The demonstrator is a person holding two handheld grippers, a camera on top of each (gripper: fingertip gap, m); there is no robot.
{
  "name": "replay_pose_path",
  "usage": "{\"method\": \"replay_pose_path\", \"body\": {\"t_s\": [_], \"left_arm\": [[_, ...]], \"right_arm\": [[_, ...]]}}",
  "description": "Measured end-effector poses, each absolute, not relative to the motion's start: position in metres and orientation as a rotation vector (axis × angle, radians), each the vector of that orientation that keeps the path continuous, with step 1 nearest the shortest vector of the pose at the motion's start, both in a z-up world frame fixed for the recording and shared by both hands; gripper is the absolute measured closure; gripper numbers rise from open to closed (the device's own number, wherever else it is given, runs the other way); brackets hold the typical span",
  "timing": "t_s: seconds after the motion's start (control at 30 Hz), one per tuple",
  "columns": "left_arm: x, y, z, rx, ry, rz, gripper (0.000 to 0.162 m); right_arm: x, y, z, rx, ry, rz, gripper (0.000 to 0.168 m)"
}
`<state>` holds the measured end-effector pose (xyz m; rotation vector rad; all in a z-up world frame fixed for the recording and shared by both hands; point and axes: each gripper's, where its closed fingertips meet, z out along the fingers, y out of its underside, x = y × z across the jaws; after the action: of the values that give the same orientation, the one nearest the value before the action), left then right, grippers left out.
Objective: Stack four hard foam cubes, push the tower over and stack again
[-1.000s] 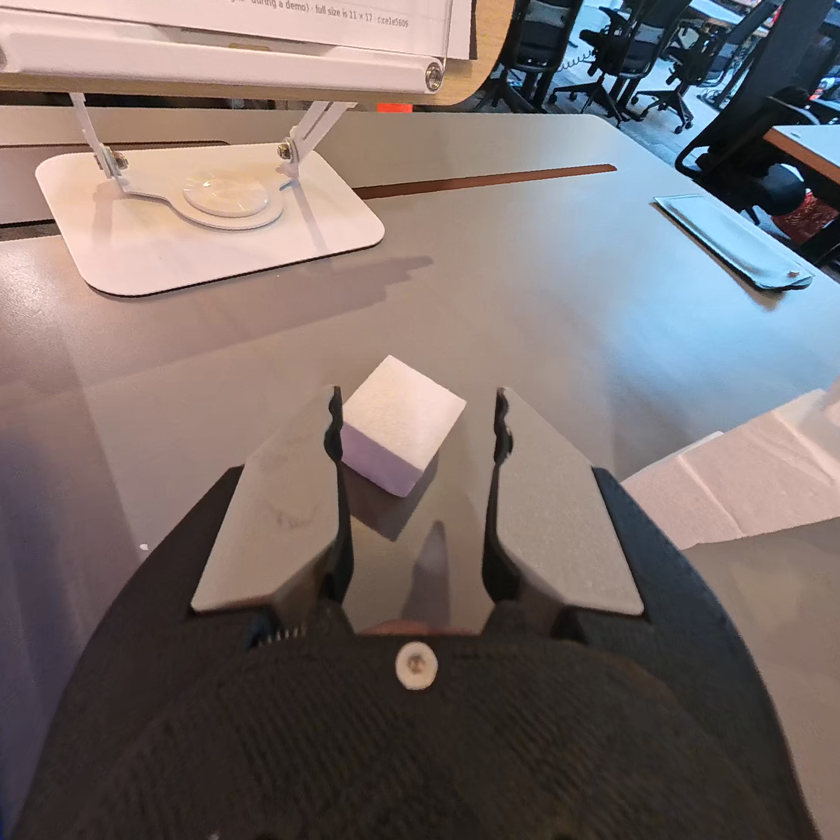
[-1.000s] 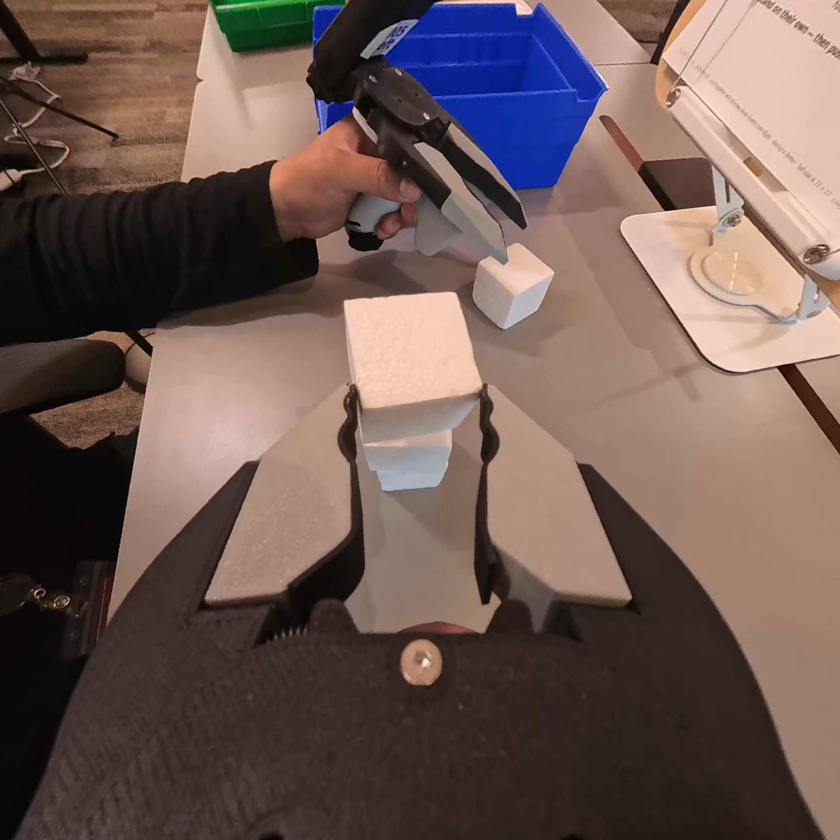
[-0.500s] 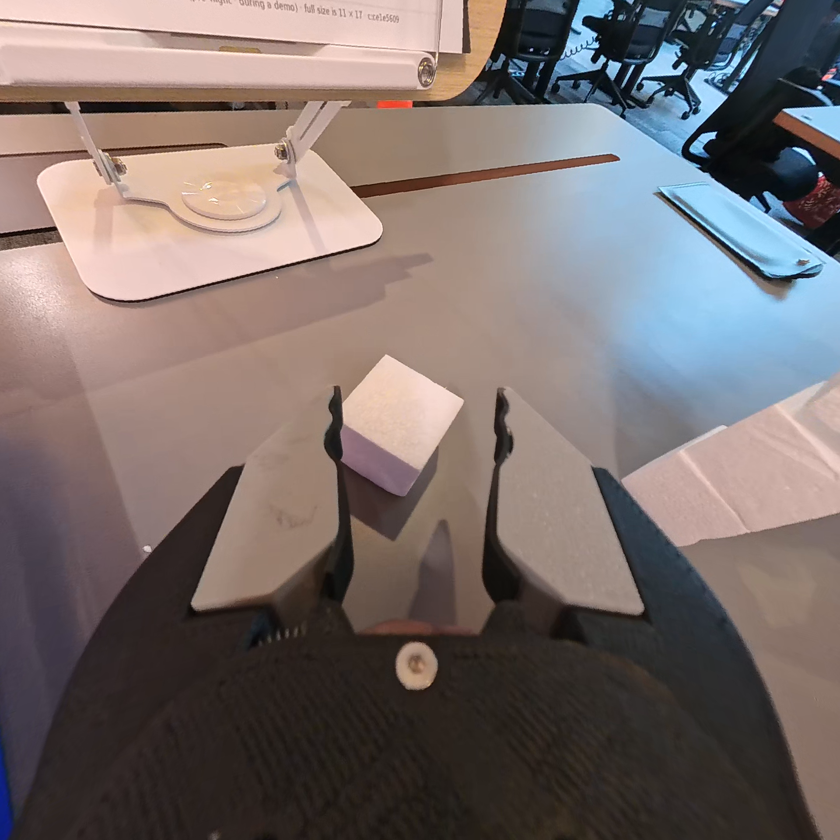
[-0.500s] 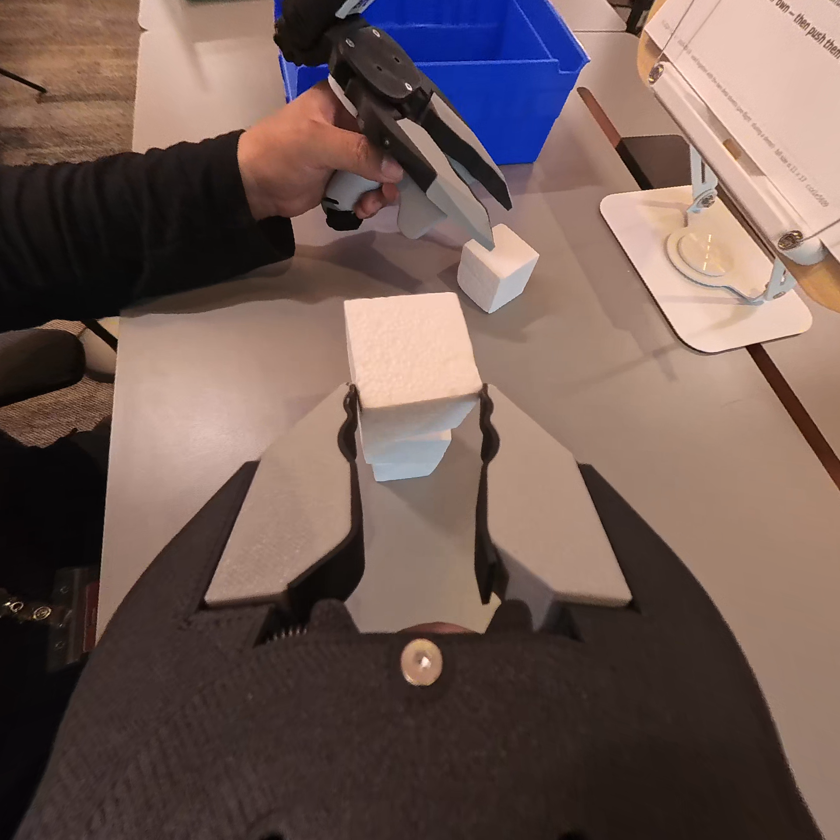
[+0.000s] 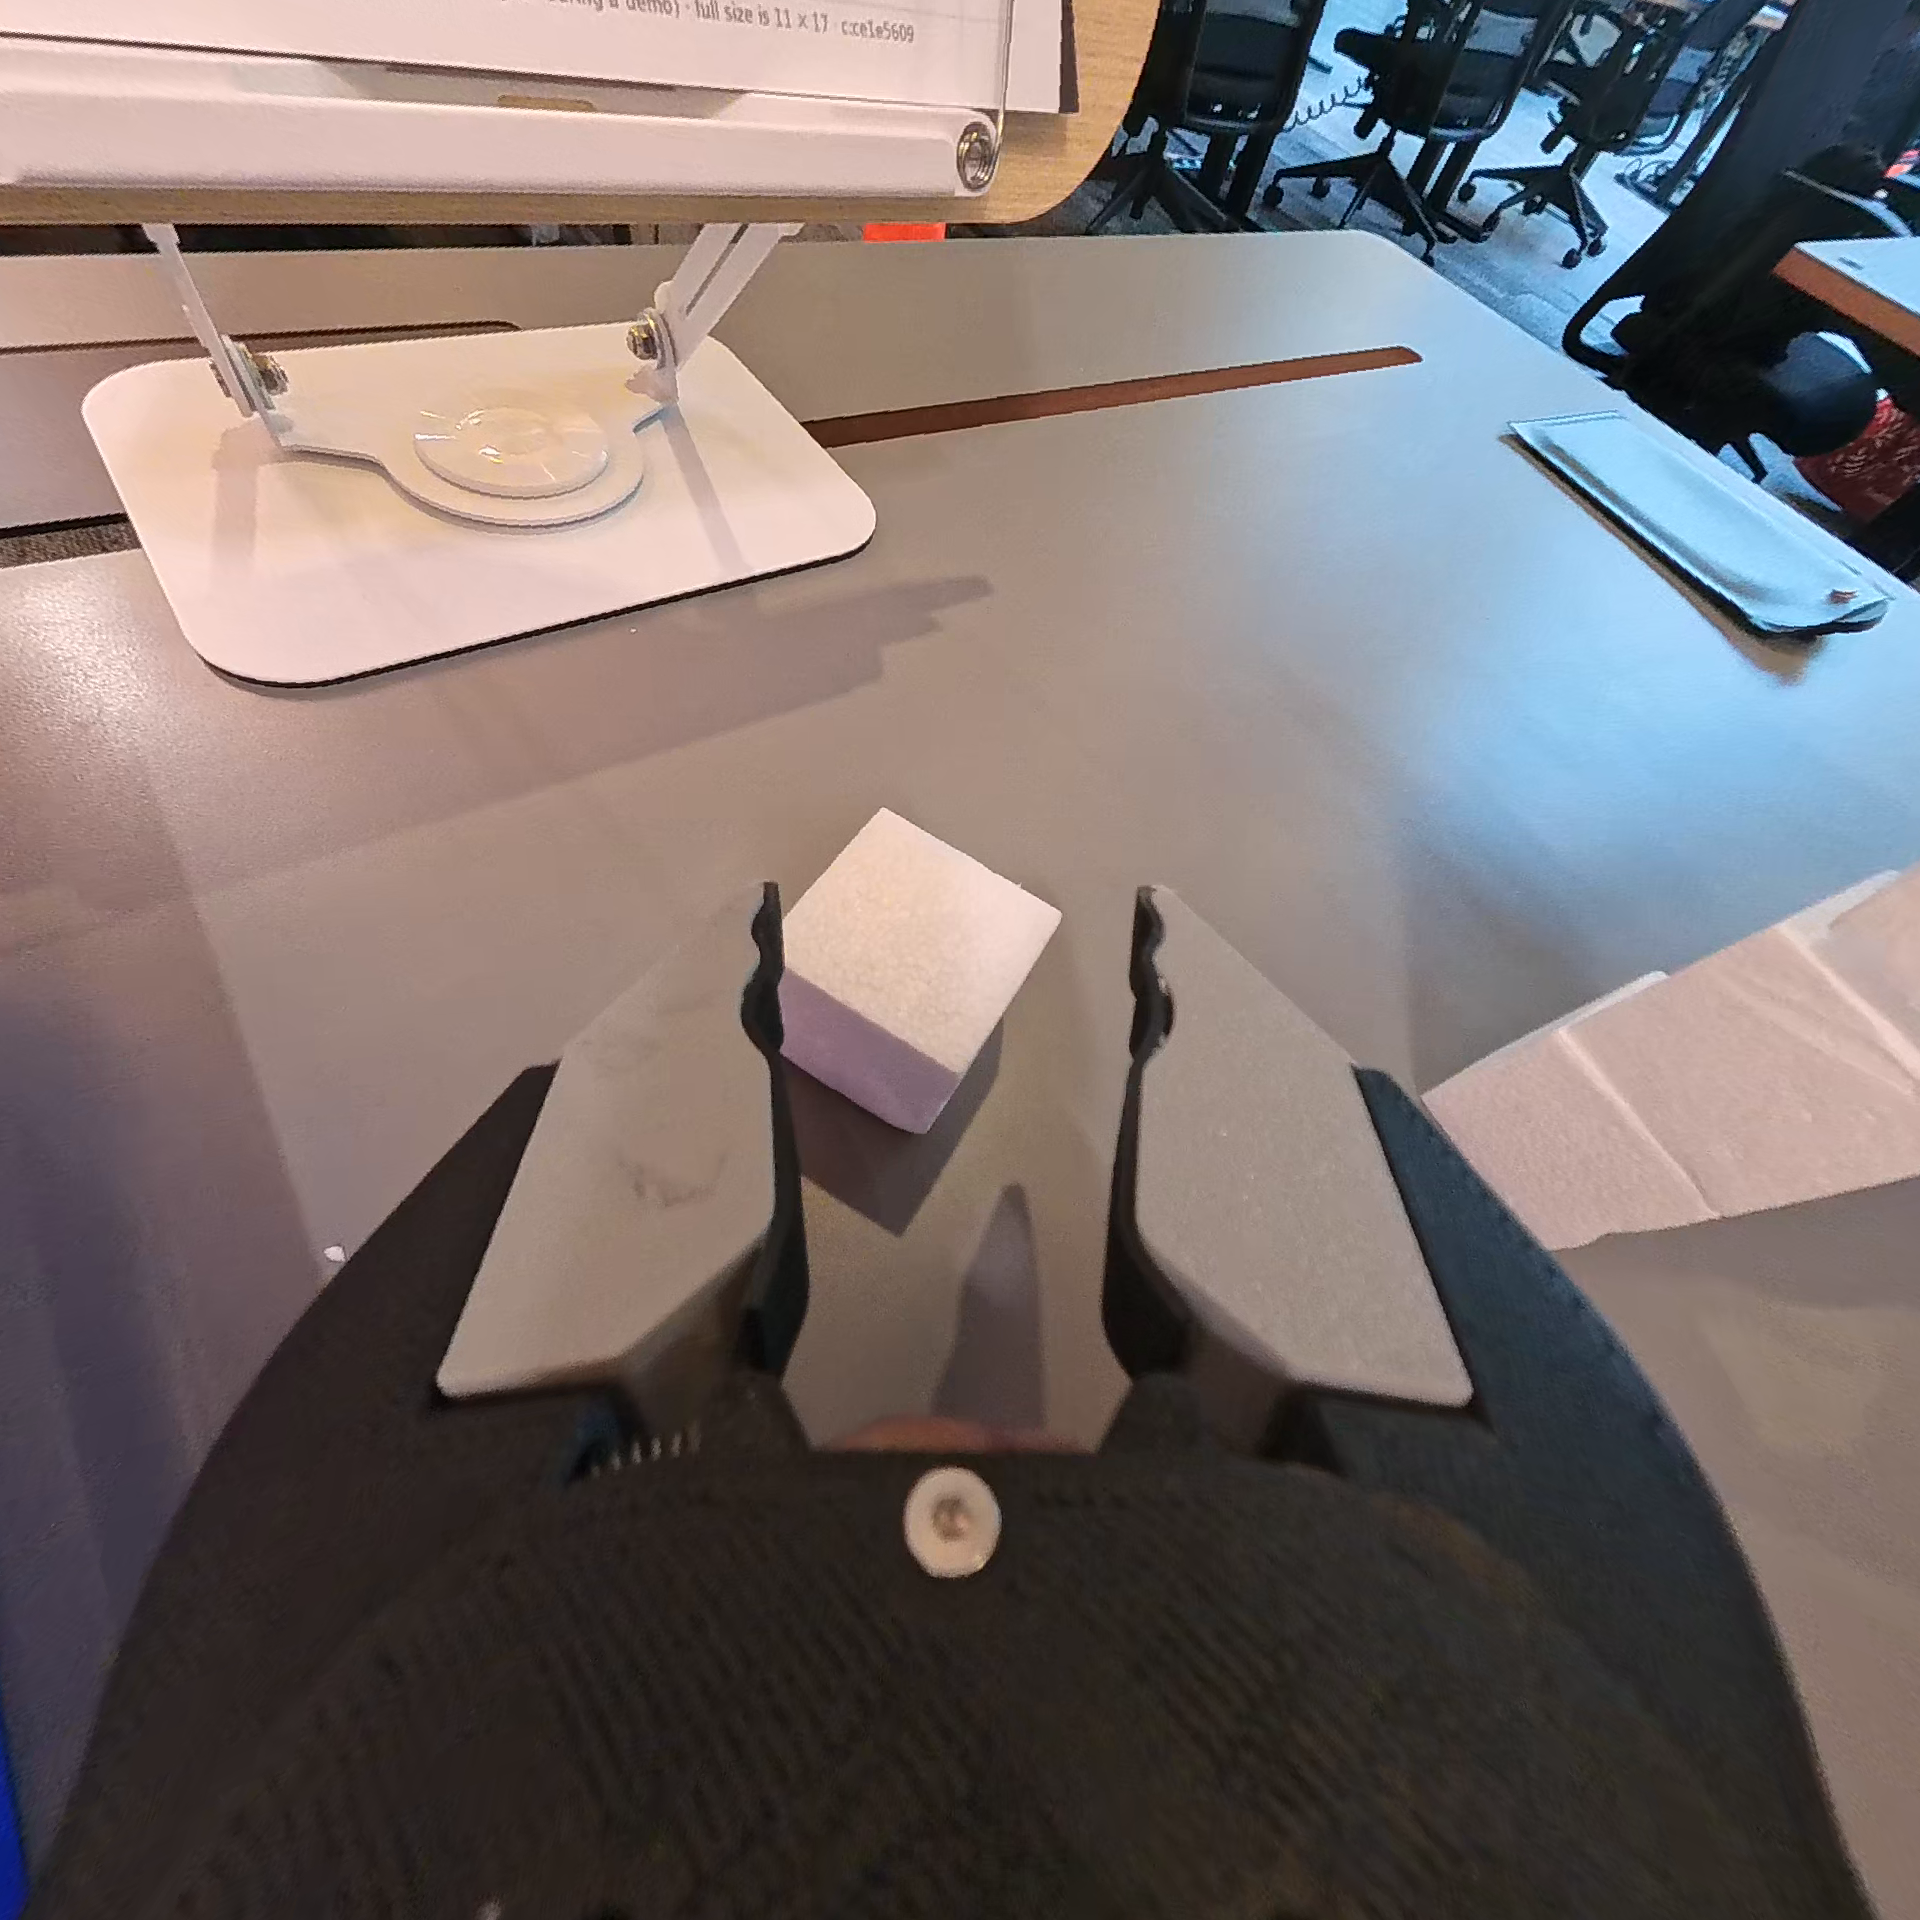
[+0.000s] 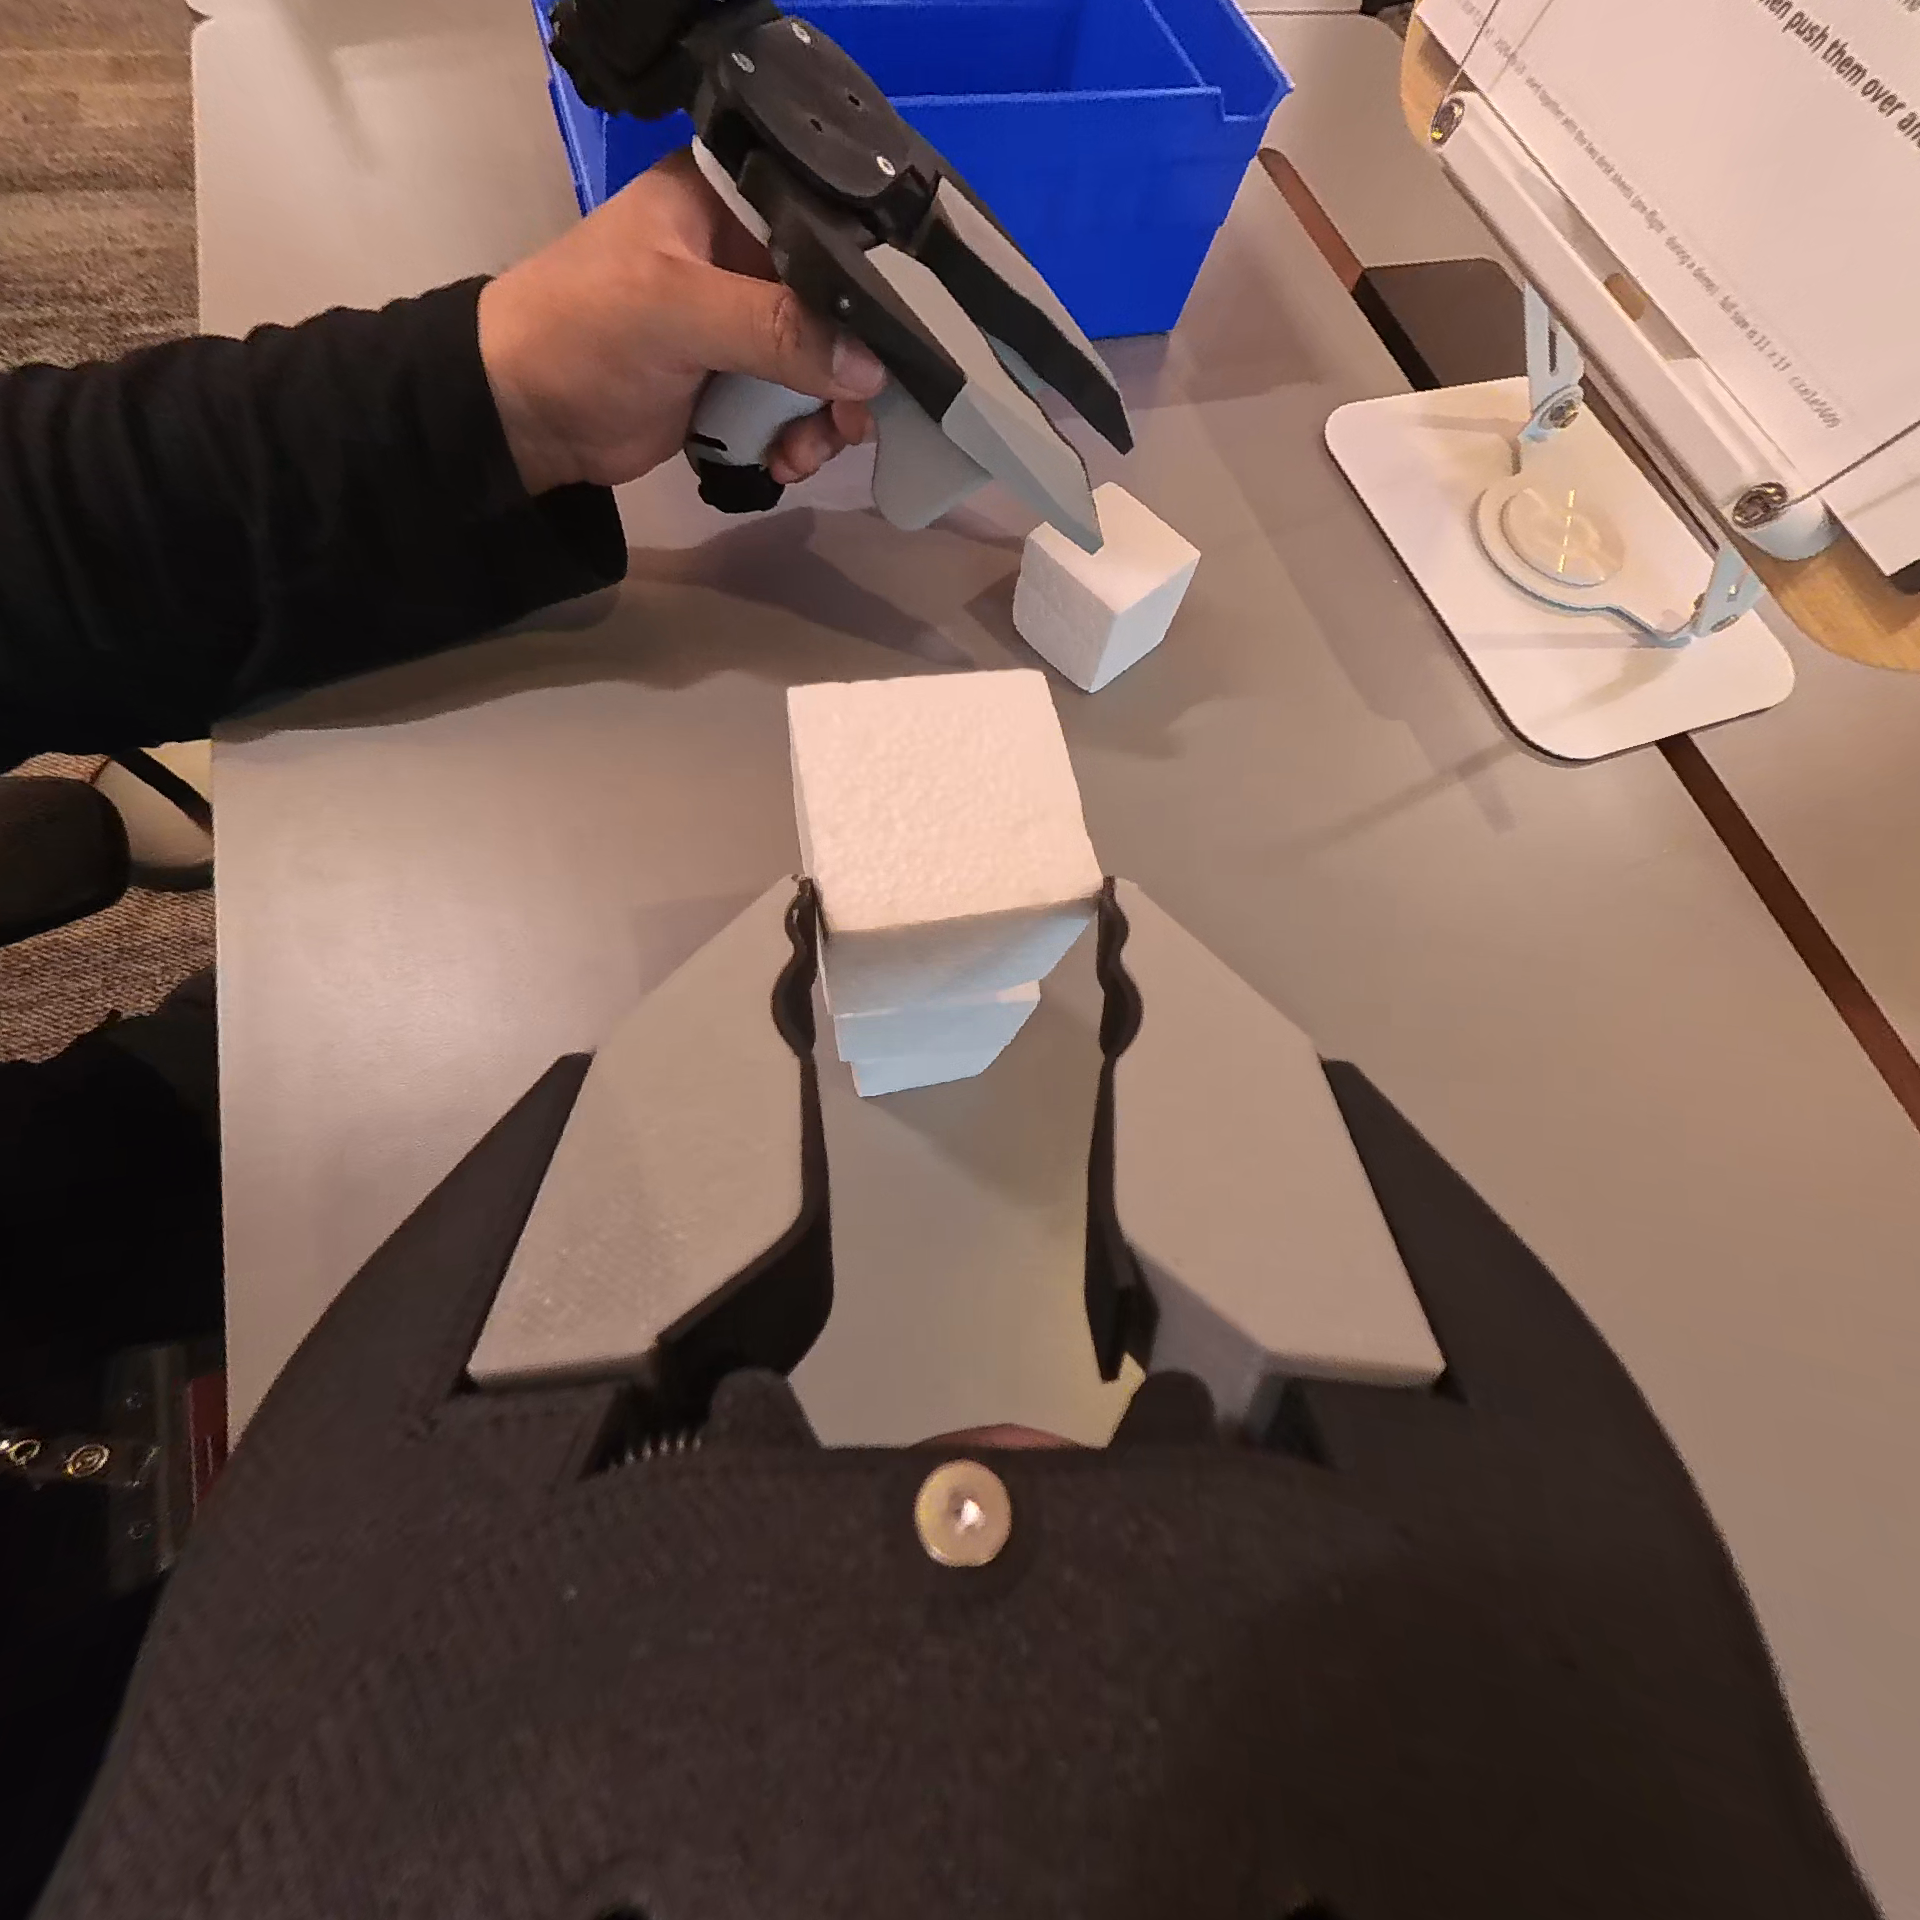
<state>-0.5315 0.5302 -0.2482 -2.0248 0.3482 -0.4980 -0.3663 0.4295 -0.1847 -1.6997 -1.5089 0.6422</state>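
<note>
A loose white foam cube (image 5: 914, 966) lies on the grey table (image 5: 1247, 675) just under and between the fingertips of my open left gripper (image 5: 951, 904). In the right wrist view that gripper (image 6: 1107, 488) hovers right over the same cube (image 6: 1107, 603). My right gripper (image 6: 953, 894) is shut on the top cube (image 6: 935, 810) of a stack. Two more cubes (image 6: 935, 1029) sit directly beneath it. The stack also shows at the right edge of the left wrist view (image 5: 1662, 1060).
A white stand with a flat base (image 6: 1558, 582) holds a printed sheet at the table's back (image 5: 468, 520). A blue bin (image 6: 1039, 156) stands behind the left hand. A flat grey pouch (image 5: 1704, 530) lies far right. Office chairs stand beyond the table.
Both views have shifted slightly. The left gripper stays open over the loose cube and the right gripper keeps its hold on the top cube.
</note>
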Motion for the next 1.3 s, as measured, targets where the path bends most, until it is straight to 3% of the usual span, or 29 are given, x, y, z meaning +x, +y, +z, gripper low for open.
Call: {"method": "replay_pose_path", "body": {"t_s": [0.47,0.6,0.77,0.97,1.3], "left_arm": [[-0.531,0.530,-0.248,-2.025,0.351,-0.499,0.096],[-0.532,0.530,-0.247,-2.023,0.348,-0.504,0.094],[-0.535,0.529,-0.243,-2.007,0.352,-0.517,0.072],[-0.533,0.527,-0.245,-1.989,0.439,-0.536,0.064],[-0.534,0.544,-0.298,-2.124,0.599,-0.274,0.074]], "right_arm": [[-0.368,0.433,-0.192,-1.721,-1.502,0.631,0.116],[-0.367,0.435,-0.195,-1.729,-1.502,0.618,0.108],[-0.368,0.425,-0.182,-1.654,-1.506,0.735,0.097],[-0.351,0.428,-0.148,-1.458,-1.400,0.991,0.096],[-0.313,0.471,-0.152,-1.442,-1.167,1.240,0.100]]}}
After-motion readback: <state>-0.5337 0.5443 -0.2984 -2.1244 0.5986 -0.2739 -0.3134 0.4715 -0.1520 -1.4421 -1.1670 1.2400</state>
